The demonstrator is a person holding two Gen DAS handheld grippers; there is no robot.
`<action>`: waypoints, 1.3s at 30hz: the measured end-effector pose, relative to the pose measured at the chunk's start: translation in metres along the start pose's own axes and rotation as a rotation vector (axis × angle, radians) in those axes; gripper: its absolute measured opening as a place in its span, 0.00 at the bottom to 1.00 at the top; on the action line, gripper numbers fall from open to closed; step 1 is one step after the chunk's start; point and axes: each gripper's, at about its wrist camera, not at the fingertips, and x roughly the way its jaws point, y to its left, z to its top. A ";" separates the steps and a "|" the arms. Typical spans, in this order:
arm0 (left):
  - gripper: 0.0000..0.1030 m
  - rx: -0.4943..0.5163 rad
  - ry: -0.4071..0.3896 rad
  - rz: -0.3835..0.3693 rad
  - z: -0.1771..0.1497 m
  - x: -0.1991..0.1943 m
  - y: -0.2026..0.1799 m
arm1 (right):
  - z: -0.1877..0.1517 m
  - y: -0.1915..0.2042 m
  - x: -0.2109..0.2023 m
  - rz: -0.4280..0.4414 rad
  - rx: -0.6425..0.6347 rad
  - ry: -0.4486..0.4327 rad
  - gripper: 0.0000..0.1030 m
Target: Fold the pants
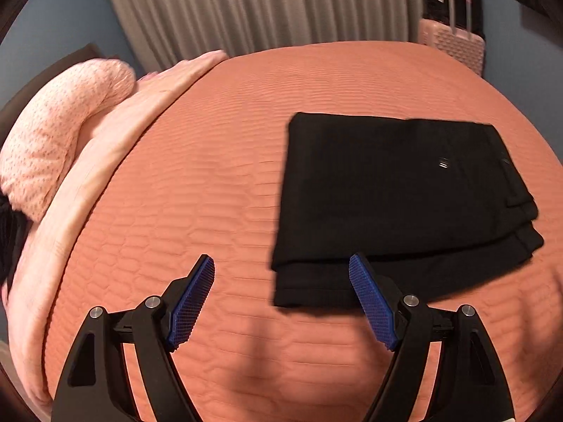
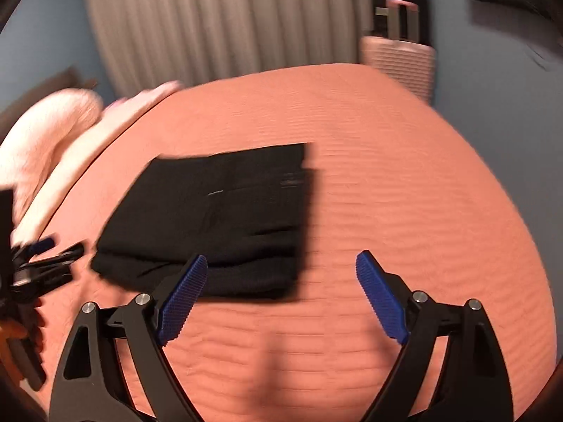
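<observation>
Black pants [image 1: 394, 197] lie folded into a compact rectangle on the orange quilted bedspread [image 1: 218, 176]. My left gripper [image 1: 281, 263] is open above the bed, nothing between its blue pads; its right fingertip sits over the near left corner of the pants. In the right wrist view the folded pants [image 2: 218, 218] lie left of centre. My right gripper [image 2: 281, 260] is open and empty, its left fingertip over the near edge of the pants. The left gripper [image 2: 45, 256] shows at that view's left edge, blurred.
A pink patterned pillow [image 1: 63, 133] and a folded-back pink sheet [image 1: 105, 161] lie along the bed's left side. Grey curtains [image 1: 260, 7] hang behind the bed. A pink suitcase [image 1: 454, 38] stands at the far right corner, with a dark case behind it.
</observation>
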 end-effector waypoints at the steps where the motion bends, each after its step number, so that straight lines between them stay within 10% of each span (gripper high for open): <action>1: 0.75 0.022 0.002 -0.001 0.004 0.003 -0.012 | 0.002 0.008 0.006 -0.005 -0.021 0.011 0.83; 17: 0.78 0.129 0.006 0.064 0.007 0.034 -0.043 | 0.004 0.003 0.036 -0.014 -0.034 0.074 0.86; 25: 0.84 -0.243 0.222 -0.268 0.030 0.103 0.045 | 0.014 -0.054 0.085 0.093 0.144 0.193 0.87; 34: 0.88 -0.316 0.244 -0.449 0.032 0.138 0.049 | 0.005 -0.058 0.120 0.246 0.244 0.256 0.88; 39: 0.72 -0.246 0.226 -0.432 0.032 0.132 0.025 | 0.006 -0.033 0.120 0.186 0.118 0.268 0.55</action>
